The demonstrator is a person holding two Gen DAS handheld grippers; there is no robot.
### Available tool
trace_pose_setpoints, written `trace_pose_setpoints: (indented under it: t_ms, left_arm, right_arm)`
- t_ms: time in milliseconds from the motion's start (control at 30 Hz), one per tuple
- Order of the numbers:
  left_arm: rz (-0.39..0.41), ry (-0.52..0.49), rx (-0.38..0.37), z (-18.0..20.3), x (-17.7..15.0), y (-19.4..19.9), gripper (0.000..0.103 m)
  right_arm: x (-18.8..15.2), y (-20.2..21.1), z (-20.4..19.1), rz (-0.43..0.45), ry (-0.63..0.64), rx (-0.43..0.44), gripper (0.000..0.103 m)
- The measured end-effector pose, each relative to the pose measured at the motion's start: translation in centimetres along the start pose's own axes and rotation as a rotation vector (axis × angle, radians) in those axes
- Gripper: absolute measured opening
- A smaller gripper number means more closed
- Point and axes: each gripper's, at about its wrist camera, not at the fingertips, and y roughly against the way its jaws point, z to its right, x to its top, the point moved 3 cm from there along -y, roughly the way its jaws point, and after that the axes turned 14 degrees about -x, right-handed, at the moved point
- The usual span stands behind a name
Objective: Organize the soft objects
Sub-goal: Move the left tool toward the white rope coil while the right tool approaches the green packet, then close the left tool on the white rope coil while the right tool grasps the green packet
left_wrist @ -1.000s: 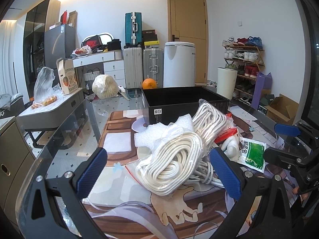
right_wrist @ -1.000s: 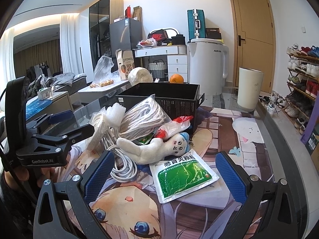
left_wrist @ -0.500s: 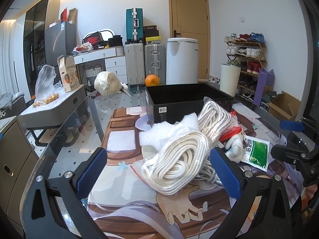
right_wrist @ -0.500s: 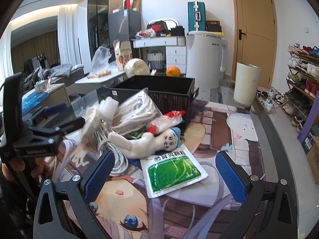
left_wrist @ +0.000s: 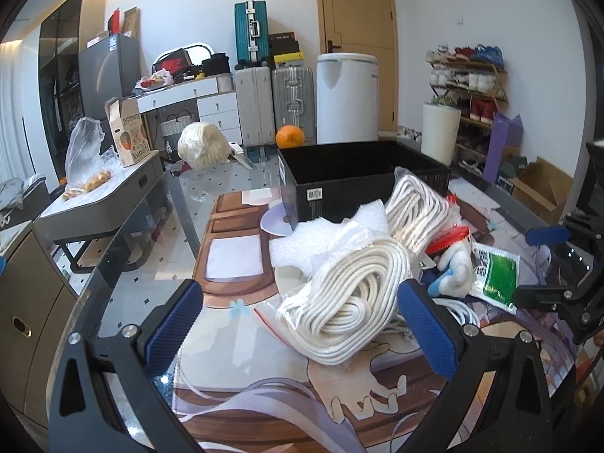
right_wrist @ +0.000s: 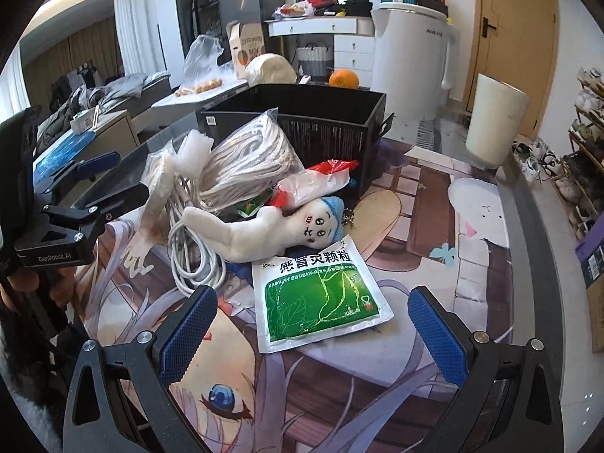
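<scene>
A pile of soft things lies on the printed mat before a black bin (left_wrist: 362,177), which also shows in the right wrist view (right_wrist: 302,120). A bagged coil of white rope (left_wrist: 347,298) lies just ahead of my open, empty left gripper (left_wrist: 302,324). A second bagged rope coil (right_wrist: 245,158), white foam (left_wrist: 313,241), a white plush doll with a blue cap (right_wrist: 279,230), a loose white cable (right_wrist: 192,260) and a red-and-clear packet (right_wrist: 324,177) lie in the pile. A green-and-white sachet (right_wrist: 317,298) lies just ahead of my open, empty right gripper (right_wrist: 313,324).
An orange (left_wrist: 290,136) and a bagged pale round bundle (left_wrist: 202,145) sit beyond the bin. The glass table edge (left_wrist: 113,271) runs along the left. A white cylinder bin (right_wrist: 494,120) stands to the right of the table.
Both grippers have moved closer to the pile. The right gripper has dropped toward the green sachet, the left toward the near rope coil. Both stay open.
</scene>
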Motion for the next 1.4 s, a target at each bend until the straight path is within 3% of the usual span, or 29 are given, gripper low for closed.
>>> trace_pose_setpoints:
  t_ms: [433,867,1000,1067,1267,1400]
  left_arm:
    - [-0.056,-0.048,-0.055,0.6,0.0,-0.8,0.103]
    - [-0.114,-0.029,-0.046,0.2,0.0,-2.3,0.102]
    - [-0.127,-0.023,-0.07,0.1,-0.1,-2.4,0.084]
    - [-0.138,-0.021,-0.101,0.1,-0.3,-2.6,0.083]
    - [-0.127,-0.027,-0.151,0.5,-0.4,-2.2,0.054]
    - [-0.118,-0.054,-0.141,1.1,-0.5,-2.0,0.045]
  right_arm:
    - [0.1,-2.3,-0.1,-0.096,0.042,0.036,0.103]
    - [0.1,-3.7,-1.3,-0.136,0.131,0.048,0.103]
    - [0.2,-3.7,-1.3,-0.137,0.143,0.054,0.102]
    - [0.5,-3.9,-1.5,-0.137,0.148,0.052,0.102]
    - [0.5,-3.6,-1.9,-0.122,0.157,0.061,0.096]
    - [0.3,-3.1,-1.8,-0.103,0.154,0.07,0.082]
